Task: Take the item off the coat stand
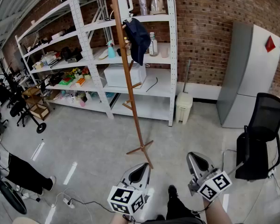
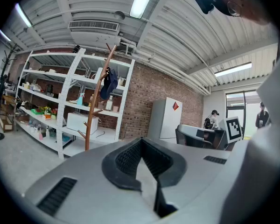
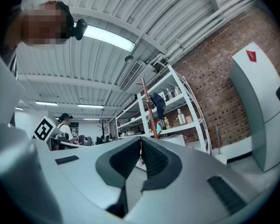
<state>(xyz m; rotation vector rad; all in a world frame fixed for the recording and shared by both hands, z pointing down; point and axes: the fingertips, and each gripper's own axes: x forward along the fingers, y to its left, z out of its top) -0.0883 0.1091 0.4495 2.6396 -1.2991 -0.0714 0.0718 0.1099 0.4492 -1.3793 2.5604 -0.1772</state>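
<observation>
Left tool [image 1: 140,171]: jaws pressed together on nothing, held low and level in front of the person.
Right tool [image 1: 199,162]: jaws likewise pressed together and empty, tipped slightly upward, just beside its partner.
Step in hand: the approach. Both tools are well short of the stand and far below the item. The reaching tool needs to spread its jaws on the way up.
Best grip: probably a pinch on the cloth near its peg, lifted up and off. A sideways tug could rock the stand.
Item [image 1: 139,40]: dark navy, soft and limp, drooping from a peg high on the stand; a cap or a small garment, hard to say which.
Coat stand [image 1: 133,99]: slender brown wooden pole with short upslanting pegs and crossed feet.
Floor [image 1: 93,139]: smooth grey concrete.
Backdrop: white metal shelving [image 1: 171,78], red brick wall [image 1: 200,31].
</observation>
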